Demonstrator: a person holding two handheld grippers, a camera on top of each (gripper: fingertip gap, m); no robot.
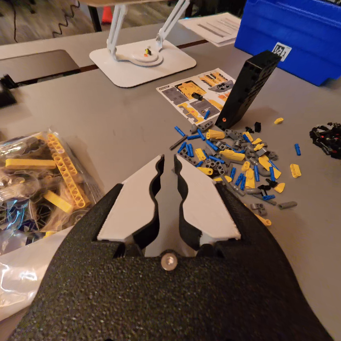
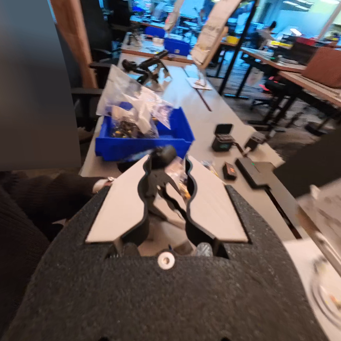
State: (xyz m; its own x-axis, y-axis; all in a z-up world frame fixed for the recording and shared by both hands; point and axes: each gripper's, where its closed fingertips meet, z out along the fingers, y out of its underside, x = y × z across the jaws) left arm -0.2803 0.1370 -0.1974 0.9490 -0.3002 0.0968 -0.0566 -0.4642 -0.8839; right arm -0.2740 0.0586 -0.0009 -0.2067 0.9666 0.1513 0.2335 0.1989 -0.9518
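Observation:
My left gripper (image 1: 169, 156) hovers over the grey table (image 1: 114, 118), its jaws a narrow gap apart with nothing between them. Just right of its tips lies a pile of small blue, yellow and grey building pieces (image 1: 234, 162). A black block (image 1: 245, 92) stands tilted behind the pile, beside a sticker sheet (image 1: 186, 96). My right gripper (image 2: 167, 158) is open and empty, held higher up. Between its fingers, in the blurred right wrist view, I see the left gripper (image 2: 177, 208) below, with a dark sleeve (image 2: 55, 190) leading to it.
Clear bags of yellow and black parts (image 1: 36, 180) lie at the left. A white stand base (image 1: 144, 68), papers (image 1: 212, 27) and a blue bin (image 1: 295, 36) stand behind. A black track chain (image 1: 328, 140) lies far right. The right wrist view shows a blue bin (image 2: 129, 145) with bags and small black devices (image 2: 222, 138). It is some 15 cm from my left tips to the black block (image 1: 245, 92).

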